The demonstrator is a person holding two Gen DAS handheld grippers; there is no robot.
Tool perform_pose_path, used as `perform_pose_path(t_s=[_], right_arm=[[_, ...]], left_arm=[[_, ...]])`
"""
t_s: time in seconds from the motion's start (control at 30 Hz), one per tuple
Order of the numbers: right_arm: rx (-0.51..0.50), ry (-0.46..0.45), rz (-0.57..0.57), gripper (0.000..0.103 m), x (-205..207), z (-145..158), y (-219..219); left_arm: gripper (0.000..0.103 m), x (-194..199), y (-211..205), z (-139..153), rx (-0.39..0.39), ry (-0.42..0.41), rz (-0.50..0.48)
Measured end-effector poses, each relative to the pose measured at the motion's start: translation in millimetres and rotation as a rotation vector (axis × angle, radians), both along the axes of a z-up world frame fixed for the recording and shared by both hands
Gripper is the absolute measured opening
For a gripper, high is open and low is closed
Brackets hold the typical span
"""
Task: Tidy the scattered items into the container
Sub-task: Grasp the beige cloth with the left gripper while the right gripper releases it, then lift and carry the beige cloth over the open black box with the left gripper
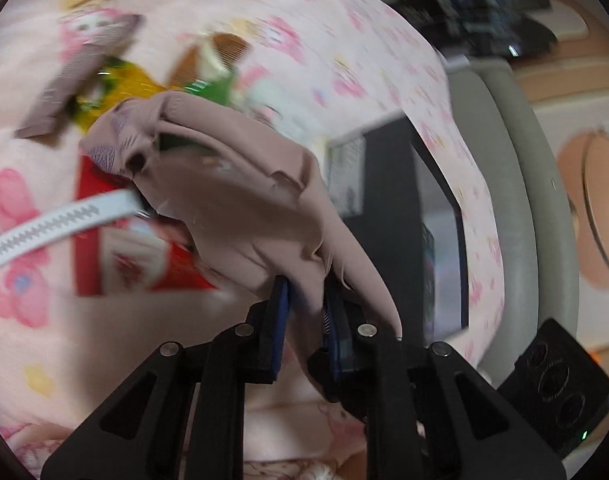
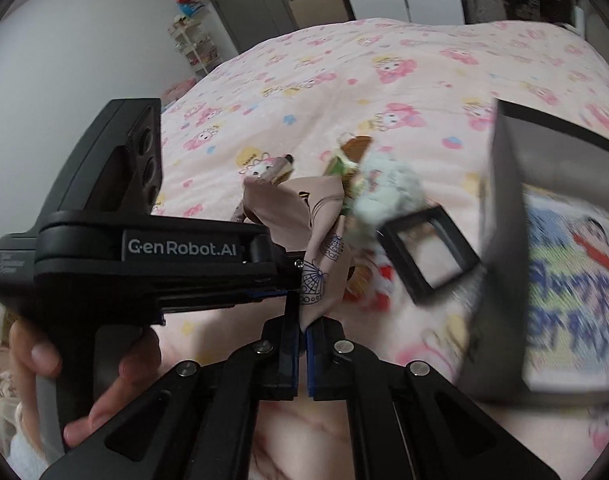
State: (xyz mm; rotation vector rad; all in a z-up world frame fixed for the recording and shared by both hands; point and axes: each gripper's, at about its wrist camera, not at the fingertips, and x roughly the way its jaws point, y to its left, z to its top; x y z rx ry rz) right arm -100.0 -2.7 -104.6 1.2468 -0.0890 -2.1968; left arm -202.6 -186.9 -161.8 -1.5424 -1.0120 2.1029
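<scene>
A mauve cloth [image 1: 232, 184] printed with small crown shapes lies over the scattered items on the pink bedspread. My left gripper [image 1: 306, 294] is shut on a fold of it, with the fabric filling the gap between the blue pads. From the right wrist view, my right gripper [image 2: 304, 330] is shut on the lower corner of the same cloth [image 2: 320, 236], and the left gripper [image 2: 294, 282] reaches in sideways just above it. The dark grey container [image 2: 500, 248] stands at the right, with a colourful printed sheet [image 2: 564, 280] inside. In the left wrist view the container [image 1: 388, 200] is right of the cloth.
Around the cloth lie a red packet [image 1: 100, 208], a white strap [image 1: 56, 224], a brown comb [image 1: 220, 52], a yellow-green wrapper [image 1: 124, 80] and a grey-brown strip [image 1: 80, 76]. A black frame [image 2: 460, 248] and a fluffy pale toy [image 2: 388, 192] sit beside the container. A hand [image 2: 116, 380] holds the left gripper.
</scene>
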Motion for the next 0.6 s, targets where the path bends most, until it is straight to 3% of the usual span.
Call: perform_pose_path(t_s=[0.1, 0.23, 0.3, 0.37, 0.47, 0.53, 0.6], right_arm=[[0.005, 0.035, -0.016, 0.001, 16.2, 11.7, 21.9], [0.011, 0.039, -0.061, 0.001, 27.6, 21.0, 53.9], [0.034, 0.054, -0.082, 0.001, 28.9, 23.0, 63.4], [0.056, 0.060, -0.086, 0.001, 29.3, 22.2, 69.6], [0.061, 0.034, -0.086, 0.001, 27.7, 15.3, 77.1], [0.071, 0.029, -0.090, 0.001, 26.4, 10.3, 80.3], [0.084, 0.015, -0.105, 0.001, 23.0, 4.9, 84.9]], left_arm=[[0.016, 5.9, 7.9, 14.2, 0.000, 0.062, -0.039], [0.025, 8.2, -8.7, 15.6, 0.083, 0.072, 0.028], [0.026, 7.5, -9.4, 17.1, 0.043, 0.079, 0.067], [0.028, 6.8, -13.8, 17.3, 0.093, 0.086, 0.081], [0.029, 10.2, -24.7, 22.4, 0.054, 0.112, 0.143], [0.031, 9.1, -30.3, 22.3, 0.072, 0.118, 0.174], [0.044, 8.3, -36.5, 18.3, 0.064, 0.099, 0.198]])
